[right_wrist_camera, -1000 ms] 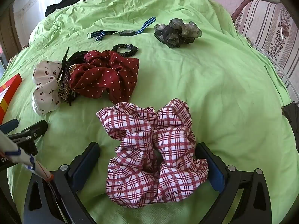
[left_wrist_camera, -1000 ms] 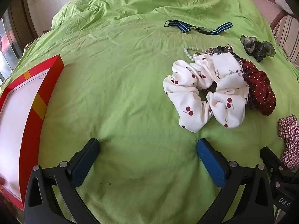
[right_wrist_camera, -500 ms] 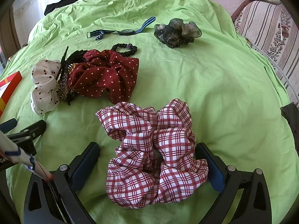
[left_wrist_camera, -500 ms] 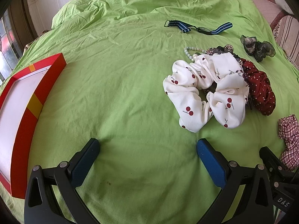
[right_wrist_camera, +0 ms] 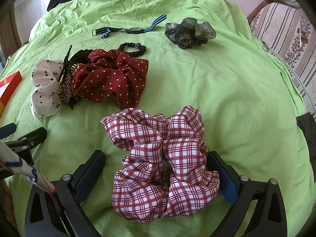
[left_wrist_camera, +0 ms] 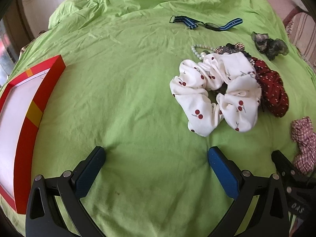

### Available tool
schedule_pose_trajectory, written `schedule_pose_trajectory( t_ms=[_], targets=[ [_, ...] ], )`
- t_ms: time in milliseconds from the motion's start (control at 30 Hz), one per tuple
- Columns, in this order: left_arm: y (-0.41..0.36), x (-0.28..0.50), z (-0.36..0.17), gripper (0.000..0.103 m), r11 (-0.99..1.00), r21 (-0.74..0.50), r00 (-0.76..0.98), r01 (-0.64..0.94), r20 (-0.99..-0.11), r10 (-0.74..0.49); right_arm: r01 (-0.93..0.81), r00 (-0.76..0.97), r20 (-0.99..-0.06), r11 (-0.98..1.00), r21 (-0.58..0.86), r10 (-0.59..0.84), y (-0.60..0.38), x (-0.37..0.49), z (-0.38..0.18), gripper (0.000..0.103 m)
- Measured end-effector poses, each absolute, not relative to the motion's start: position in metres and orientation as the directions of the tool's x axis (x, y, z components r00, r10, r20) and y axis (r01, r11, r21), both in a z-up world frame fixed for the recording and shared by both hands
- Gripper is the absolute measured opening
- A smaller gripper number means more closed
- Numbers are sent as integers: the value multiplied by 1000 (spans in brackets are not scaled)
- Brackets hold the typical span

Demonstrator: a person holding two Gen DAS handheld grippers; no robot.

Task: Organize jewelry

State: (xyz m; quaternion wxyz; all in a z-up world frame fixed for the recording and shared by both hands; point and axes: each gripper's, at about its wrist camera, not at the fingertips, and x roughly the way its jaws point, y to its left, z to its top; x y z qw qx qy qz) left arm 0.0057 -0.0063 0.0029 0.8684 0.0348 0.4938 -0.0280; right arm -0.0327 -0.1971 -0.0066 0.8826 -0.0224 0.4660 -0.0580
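Red box is drifting rightward in my left view; my right gripper is straddling the plaid scrunchie, jaws wide, gripping nothing. Left gripper is gaping empty, cherry scrunchie ahead-right.

Upside-down "DAS" on right gripper, approx.

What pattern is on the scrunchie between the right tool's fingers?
Red-and-white plaid scrunchie; right wrist view.
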Motion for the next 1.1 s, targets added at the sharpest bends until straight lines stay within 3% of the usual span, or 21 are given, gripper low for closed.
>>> schedule_pose_trajectory(
  t_ms=[367,800,1100],
  targets=[
    [34,-72,70,103,997,-25,596,69,-800,-61,142,653,-750,990,-15,-105,-206,-89,42,103],
    [43,-188,177,103,997,67,839,47,-545,-3,177,770,-623,984,1,-138,-191,-185,115,103],
    [53,-240,217,103,996,59,887,64,-461,-30,142,835,-536,990,-6,-123,-171,-231,159,103]
  ],
)
